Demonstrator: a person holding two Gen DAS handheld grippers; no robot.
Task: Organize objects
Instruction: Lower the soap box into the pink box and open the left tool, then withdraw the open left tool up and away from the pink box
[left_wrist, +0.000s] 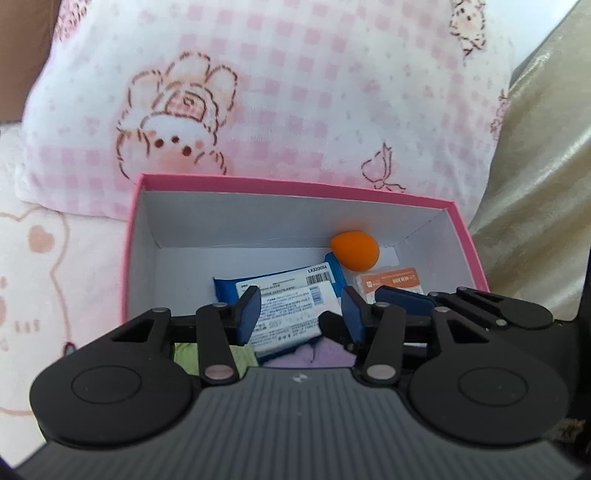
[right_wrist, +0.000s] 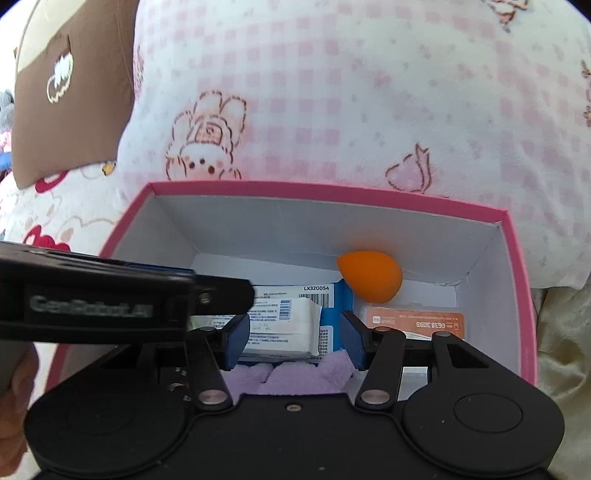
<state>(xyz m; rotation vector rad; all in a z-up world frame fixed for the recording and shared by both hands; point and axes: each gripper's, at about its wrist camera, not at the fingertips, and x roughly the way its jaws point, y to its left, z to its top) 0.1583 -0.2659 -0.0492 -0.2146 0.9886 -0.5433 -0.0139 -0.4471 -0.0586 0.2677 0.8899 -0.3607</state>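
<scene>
A: Pink-checked bedding (left_wrist: 295, 92) with bunny prints behind everything, pale gold fabric (left_wrist: 535, 206) off to one side. Pink box (left_wrist: 127, 258) with white inner walls sitting on the bed, open at the top

B: Near part of the box floor hidden by both tools. Purple cloth (right_wrist: 295, 373) only partly showing beneath the fingers, cut off by the gripper bodies. Print on the blue-and-white packet (right_wrist: 284, 325) too small to read, apart from LX320054 on its label

A: Left view only: a strip of green (left_wrist: 188, 356) under the left gripper (left_wrist: 299, 314), hard to tell what. Right view only: a brown cushion (right_wrist: 74, 92) at far left, and a black bar lettered in grey crossing in from the left

B: Right gripper (right_wrist: 291, 341) seen properly in its own view; from the left just its fingers poking in beside the box wall

A: Orange egg-shaped sponge (right_wrist: 369, 277) lying against the far wall inside the box, touching the packet's blue edge. Orange-labelled clear case (right_wrist: 413, 319) flat beside the packet, below the sponge

B: Both tools with fingers spread apart, nothing between them, poised over the packet and cloth
</scene>
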